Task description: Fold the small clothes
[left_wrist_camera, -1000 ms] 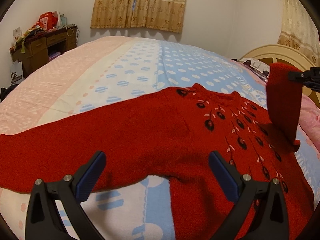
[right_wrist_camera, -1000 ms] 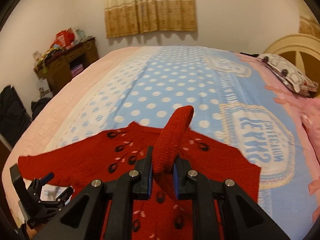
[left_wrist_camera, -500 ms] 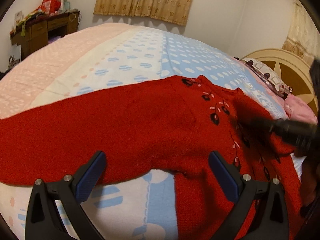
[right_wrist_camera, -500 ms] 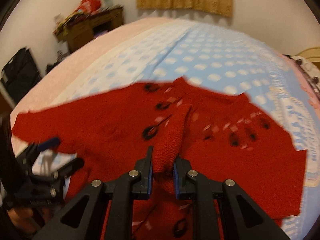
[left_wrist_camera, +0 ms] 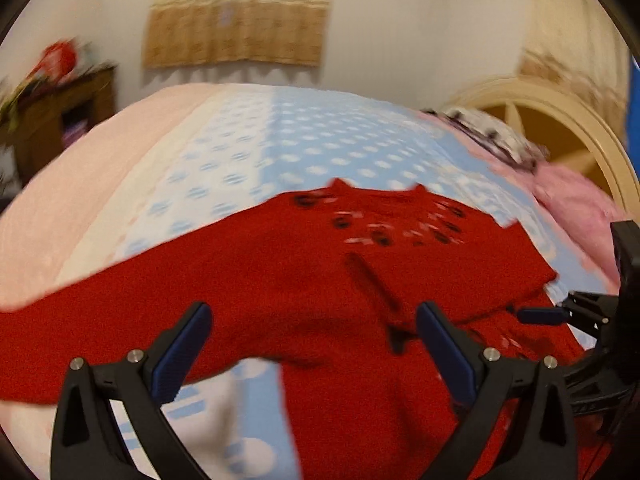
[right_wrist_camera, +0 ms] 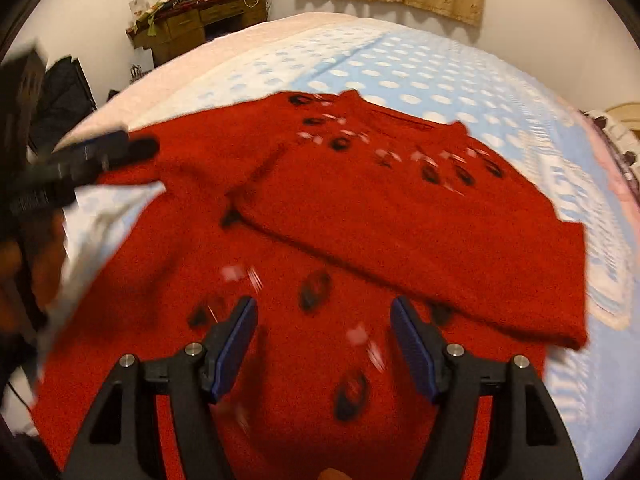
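The right sleeve (right_wrist_camera: 420,236), clamped a second ago, is now being left across the chest of the red sweater (right_wrist_camera: 280,360): the right gripper (right_wrist_camera: 324,344) fingers have just been opening, nothing between them. The left gripper (left_wrist_camera: 312,356) fingers are being held apart, empty. The sweater is lying flat on the bed (right_wrist_camera: 420,68), left sleeve (left_wrist_camera: 100,336) not yet folded.

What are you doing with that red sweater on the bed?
A person is folding a red sweater spread on the bed, with a gripper in each hand. One sleeve now lies folded across the sweater's front. The right gripper has just opened its jaws, and nothing is between them now. The left gripper is open too, over the other sleeve, which is not folded yet.
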